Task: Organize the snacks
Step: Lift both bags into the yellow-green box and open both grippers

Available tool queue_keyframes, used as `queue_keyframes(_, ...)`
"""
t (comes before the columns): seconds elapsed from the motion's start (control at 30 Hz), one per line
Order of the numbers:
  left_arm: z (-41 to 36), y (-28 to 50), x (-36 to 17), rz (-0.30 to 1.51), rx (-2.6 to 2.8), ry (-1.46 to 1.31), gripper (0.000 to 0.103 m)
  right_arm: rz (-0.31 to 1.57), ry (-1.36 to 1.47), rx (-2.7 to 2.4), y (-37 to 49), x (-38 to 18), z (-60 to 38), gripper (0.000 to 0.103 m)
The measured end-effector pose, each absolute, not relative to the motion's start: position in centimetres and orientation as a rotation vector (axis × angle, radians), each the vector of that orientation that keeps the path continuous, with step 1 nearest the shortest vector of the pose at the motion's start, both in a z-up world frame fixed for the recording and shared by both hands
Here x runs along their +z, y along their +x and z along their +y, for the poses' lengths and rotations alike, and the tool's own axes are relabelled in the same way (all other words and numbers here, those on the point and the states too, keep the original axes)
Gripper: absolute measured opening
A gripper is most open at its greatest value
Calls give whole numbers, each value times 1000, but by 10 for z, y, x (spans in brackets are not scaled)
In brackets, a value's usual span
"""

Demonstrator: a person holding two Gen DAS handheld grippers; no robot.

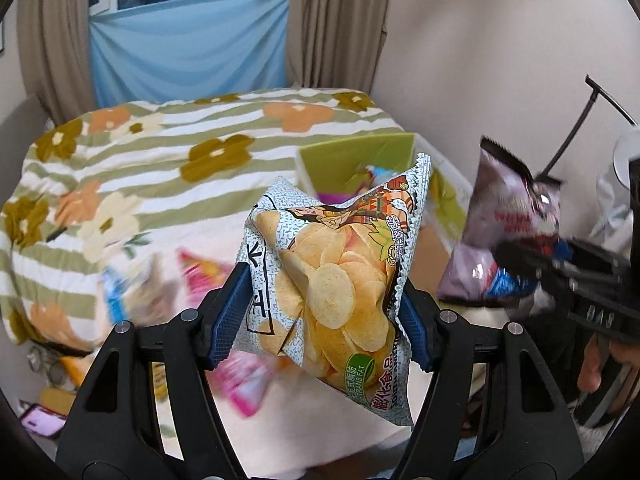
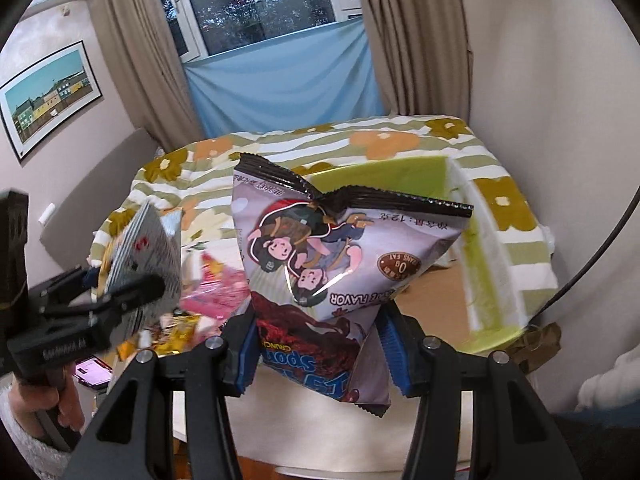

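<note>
The green box (image 2: 384, 176) on the bed is where the snacks look meant to go, and both bags are up in the air near it. In the right wrist view the box sits at about 1 o'clock from the purple snack bag (image 2: 340, 256), just behind it, with its open side facing this way. The right gripper (image 2: 320, 356) pinches that bag by its lower end, so the bag stands tall with its black crimped edge on top. The chip bag (image 1: 332, 280) is pinched at both sides by the left gripper (image 1: 320, 320), and its long side leans toward 1 o'clock. From there the box (image 1: 352, 160) lies at about 12 o'clock, behind the bag. The right gripper looks nearer the box (my guess). More snacks, pink and yellow, lie blurry on the bed (image 1: 120, 160) at 9 o'clock.
</note>
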State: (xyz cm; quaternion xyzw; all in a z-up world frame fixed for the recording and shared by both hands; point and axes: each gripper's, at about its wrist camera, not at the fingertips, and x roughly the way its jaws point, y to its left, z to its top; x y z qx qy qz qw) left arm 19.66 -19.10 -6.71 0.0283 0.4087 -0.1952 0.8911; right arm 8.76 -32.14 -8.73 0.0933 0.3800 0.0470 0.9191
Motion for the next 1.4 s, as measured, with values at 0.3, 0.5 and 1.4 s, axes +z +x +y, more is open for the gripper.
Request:
queue_keyframes(0.3, -296, 243, -112, 934, -380, 50, 65, 833, 210, 102, 112, -101, -408, 49)
queue_keyframes(0.5, -322, 252, -145, 990, -352, 31, 73, 862, 204, 136, 123, -107, -434, 49)
queue_keyframes(1.4, -274, 221, -146, 1021, -169, -13, 102, 986, 149, 346, 187, -145, -411, 60)
